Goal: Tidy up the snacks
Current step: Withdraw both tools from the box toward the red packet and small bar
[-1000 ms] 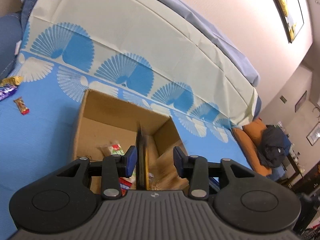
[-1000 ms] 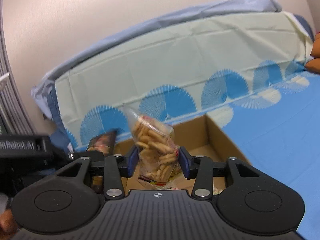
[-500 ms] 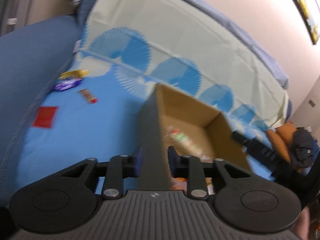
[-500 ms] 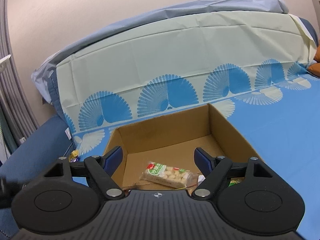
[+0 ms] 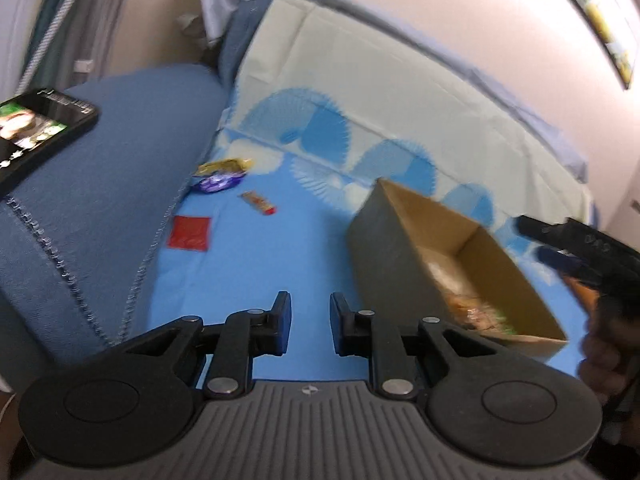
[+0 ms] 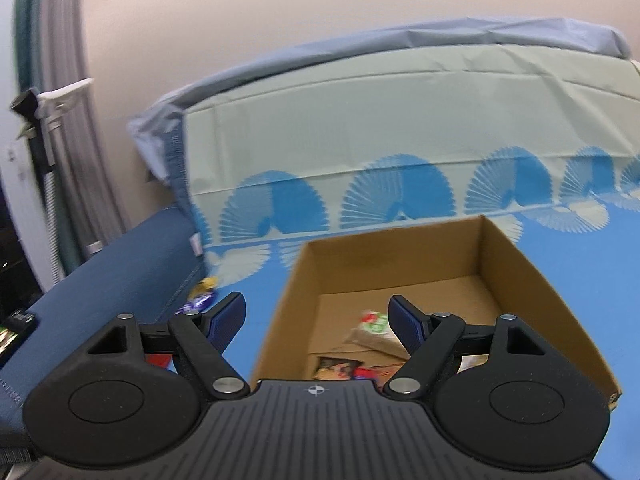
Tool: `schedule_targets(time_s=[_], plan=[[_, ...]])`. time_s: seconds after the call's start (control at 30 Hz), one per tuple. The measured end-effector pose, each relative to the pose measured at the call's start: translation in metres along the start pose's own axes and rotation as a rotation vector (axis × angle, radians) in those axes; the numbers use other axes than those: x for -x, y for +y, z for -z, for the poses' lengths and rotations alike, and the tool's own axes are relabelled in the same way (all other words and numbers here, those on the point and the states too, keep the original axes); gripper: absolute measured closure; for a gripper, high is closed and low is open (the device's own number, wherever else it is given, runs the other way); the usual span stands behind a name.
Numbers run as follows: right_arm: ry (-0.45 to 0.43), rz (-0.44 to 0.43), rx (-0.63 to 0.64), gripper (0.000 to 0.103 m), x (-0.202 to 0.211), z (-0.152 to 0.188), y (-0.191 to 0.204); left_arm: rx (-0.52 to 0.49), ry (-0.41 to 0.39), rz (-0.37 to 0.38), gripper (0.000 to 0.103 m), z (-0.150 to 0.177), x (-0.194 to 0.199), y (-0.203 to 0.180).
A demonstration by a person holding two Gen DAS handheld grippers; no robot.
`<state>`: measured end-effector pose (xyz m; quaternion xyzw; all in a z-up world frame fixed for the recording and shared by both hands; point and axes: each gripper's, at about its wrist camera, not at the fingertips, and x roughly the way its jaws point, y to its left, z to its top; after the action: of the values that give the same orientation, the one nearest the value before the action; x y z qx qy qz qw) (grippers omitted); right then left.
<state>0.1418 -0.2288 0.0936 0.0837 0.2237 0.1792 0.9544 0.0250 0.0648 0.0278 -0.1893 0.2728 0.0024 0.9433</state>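
Now left gripper [image 5: 310, 322] empty, jaws narrowly parted, nothing between. Loose snacks ahead-left on blue sheet: red packet [image 5: 189, 233], small bar [image 5: 259, 203], purple wrapper [image 5: 217, 182], gold wrapper [image 5: 224, 165]. Cardboard box [image 5: 384, 256] ahead-right. Right gripper [image 6: 317, 320] wide open, empty, over box [image 6: 532, 280]. Widen left jaws before descent; take nearest flat packet by edge.

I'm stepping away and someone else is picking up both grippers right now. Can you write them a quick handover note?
Left gripper: empty, narrow gap between the jaws, over the blue sheet beside the cardboard box.
Right gripper: open wide, empty, at the box's near rim.
Done: several snacks lie in the box, including a biscuit pack.
Left: four loose items on the sheet near the blue cushion: red packet, small bar, purple wrapper, gold wrapper.
A phone rests on the cushion; leave it.
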Motion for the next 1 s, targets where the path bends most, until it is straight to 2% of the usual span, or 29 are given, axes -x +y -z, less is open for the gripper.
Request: schedule_targets(time_s=[0.13,0.23,0.3,0.33,0.5,0.57,0.6,0.73,0.87,1.0], plan=[[-0.017,-0.033,0.074,0.024,0.014,0.004,0.016,0.002,-0.021,0.031,0.08,-0.002,0.003,-0.004],[-0.039,-0.033,0.147,0.039,0.02,0.01,0.024,0.036,-0.024,0.029,0.08,-0.003,-0.007,-0.001],[-0.046,-0.026,0.186,0.052,0.02,0.013,0.027,0.063,-0.027,0.019,0.08,-0.005,-0.019,0.003],[-0.047,-0.021,0.197,0.053,0.02,0.015,0.028,0.076,-0.028,0.006,0.08,-0.006,-0.027,0.008],[-0.014,0.007,0.204,0.053,0.011,0.021,0.025,0.163,-0.044,-0.098,0.079,-0.012,-0.072,0.033],[0.007,0.018,0.207,0.051,0.005,0.024,0.024,0.182,-0.058,-0.146,0.073,-0.016,-0.091,0.041],[0.015,0.02,0.21,0.051,0.003,0.026,0.025,0.182,-0.065,-0.17,0.064,-0.018,-0.101,0.044],[0.043,0.024,0.215,0.051,-0.006,0.031,0.028,0.144,-0.097,-0.283,0.05,-0.026,-0.141,0.05],[0.055,0.008,0.222,0.05,-0.012,0.034,0.035,0.068,-0.098,-0.441,0.041,-0.031,-0.18,0.054],[0.057,-0.014,0.234,0.049,-0.02,0.034,0.043,0.044,-0.058,-0.502,0.041,-0.035,-0.214,0.065]])
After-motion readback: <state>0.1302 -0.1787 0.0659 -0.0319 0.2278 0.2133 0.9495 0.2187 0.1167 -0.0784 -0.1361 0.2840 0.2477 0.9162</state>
